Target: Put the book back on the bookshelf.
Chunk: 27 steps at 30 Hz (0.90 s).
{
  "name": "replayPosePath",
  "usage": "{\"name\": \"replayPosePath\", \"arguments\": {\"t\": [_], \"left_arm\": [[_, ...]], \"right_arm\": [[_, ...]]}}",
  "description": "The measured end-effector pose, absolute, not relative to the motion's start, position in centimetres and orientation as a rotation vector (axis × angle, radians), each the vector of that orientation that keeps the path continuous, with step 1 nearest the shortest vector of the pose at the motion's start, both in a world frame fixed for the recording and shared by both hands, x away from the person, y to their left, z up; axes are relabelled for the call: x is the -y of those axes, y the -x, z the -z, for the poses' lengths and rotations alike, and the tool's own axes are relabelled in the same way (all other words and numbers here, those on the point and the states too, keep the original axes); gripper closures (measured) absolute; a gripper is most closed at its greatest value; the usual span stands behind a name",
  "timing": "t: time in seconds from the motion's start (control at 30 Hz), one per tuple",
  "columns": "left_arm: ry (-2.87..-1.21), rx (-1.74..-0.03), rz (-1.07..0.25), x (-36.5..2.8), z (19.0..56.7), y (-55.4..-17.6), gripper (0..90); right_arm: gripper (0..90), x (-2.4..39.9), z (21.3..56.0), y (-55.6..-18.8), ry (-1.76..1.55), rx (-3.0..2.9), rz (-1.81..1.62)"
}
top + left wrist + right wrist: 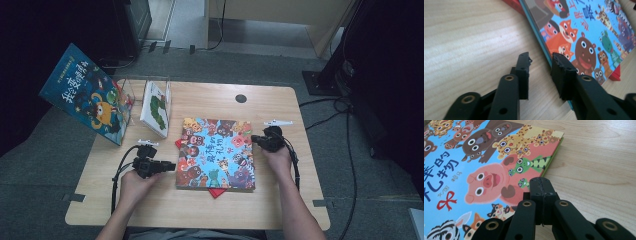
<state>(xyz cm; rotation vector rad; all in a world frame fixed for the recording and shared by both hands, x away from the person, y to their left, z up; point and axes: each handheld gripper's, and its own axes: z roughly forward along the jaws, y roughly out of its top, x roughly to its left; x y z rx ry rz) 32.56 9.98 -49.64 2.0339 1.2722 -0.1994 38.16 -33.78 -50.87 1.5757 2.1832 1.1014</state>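
Picture book (216, 154): flat, square, glossy cover crowded with cartoon animals on blue; lying in the middle of the bench (210, 205), on top of a thin red book (216, 192) peeking out at the near edge.
Bench surface: pale wood grain, smooth, rounded corners.
Left hand-held gripper (540, 62): black ribbed jaws spread apart, nothing between them, just beside the book's left edge.
Right hand-held gripper (541, 186): jaws pressed together, empty, tips over the cover near its right edge.
Far left: clear acrylic stand (145, 85) holding a white caterpillar book (155, 107); blue monster book (87, 92) leaning tilted.
Open room: bare wood in front of the book, also to its right.
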Motion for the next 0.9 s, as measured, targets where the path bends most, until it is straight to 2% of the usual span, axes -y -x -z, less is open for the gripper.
{"name": "replayPosePath", "arguments": {"t": [0.57, 0.8, 0.9], "left_arm": [[-1.987, -1.253, 0.184, -9.4, 48.8, -35.2, 32.6], [-2.030, -1.249, 0.158, -9.0, 49.3, -36.0, 34.5], [-2.001, -1.273, 0.190, -9.2, 49.6, -36.4, 35.3]], "right_arm": [[90.0, 34.0, 50.6, -35.1, -1.530, -2.196, -1.104], [90.0, 33.6, 50.7, -34.3, -1.500, -2.220, -1.088], [90.0, 33.3, 50.7, -33.9, -1.497, -2.226, -1.077]]}}
